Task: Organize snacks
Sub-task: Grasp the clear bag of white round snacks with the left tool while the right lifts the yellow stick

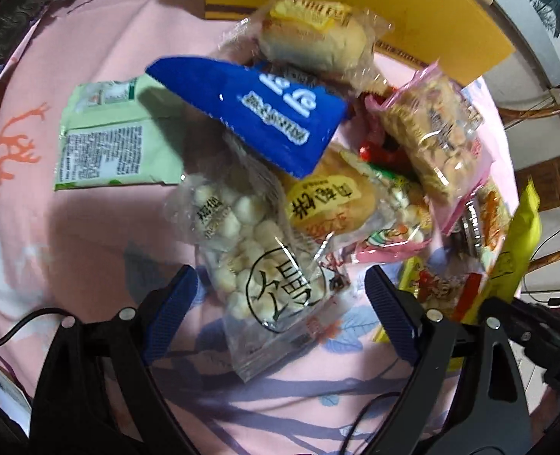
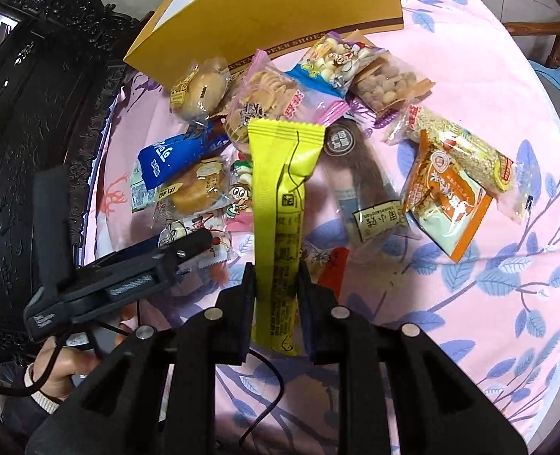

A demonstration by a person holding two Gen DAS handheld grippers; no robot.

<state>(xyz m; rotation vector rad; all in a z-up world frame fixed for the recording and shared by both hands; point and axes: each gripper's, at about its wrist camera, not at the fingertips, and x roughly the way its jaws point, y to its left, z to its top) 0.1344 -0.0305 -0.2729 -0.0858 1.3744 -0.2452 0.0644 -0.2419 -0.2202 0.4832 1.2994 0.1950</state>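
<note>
A long yellow snack packet (image 2: 280,204) is clamped near its lower end between the fingers of the right tongs (image 2: 276,284) and is held upright above the worktop (image 2: 488,87), which is covered by a pink cloth printed with blue leaves. The left tongs (image 1: 280,299) are spread wide, nothing being gripped, and a clear bag of small pale round snacks (image 1: 257,261) is seen lying on the cloth between and just beyond the blue-padded fingers (image 1: 173,303). A loose heap of snacks is spread behind it: a blue packet (image 1: 257,113) is propped over a bun in a yellow-labelled wrapper (image 1: 329,201), a wrapped bread roll (image 1: 314,34) lies next to a yellow cardboard box (image 1: 412,3), and a pink-edged bag of biscuits (image 1: 435,132) rests to the right. A pale green packet (image 1: 109,132) lies flat, apart from the heap, on the left. In the right wrist view an orange packet (image 2: 447,201) and a sesame bar (image 2: 466,151) are seen overlapping on the right of the cloth.
</note>
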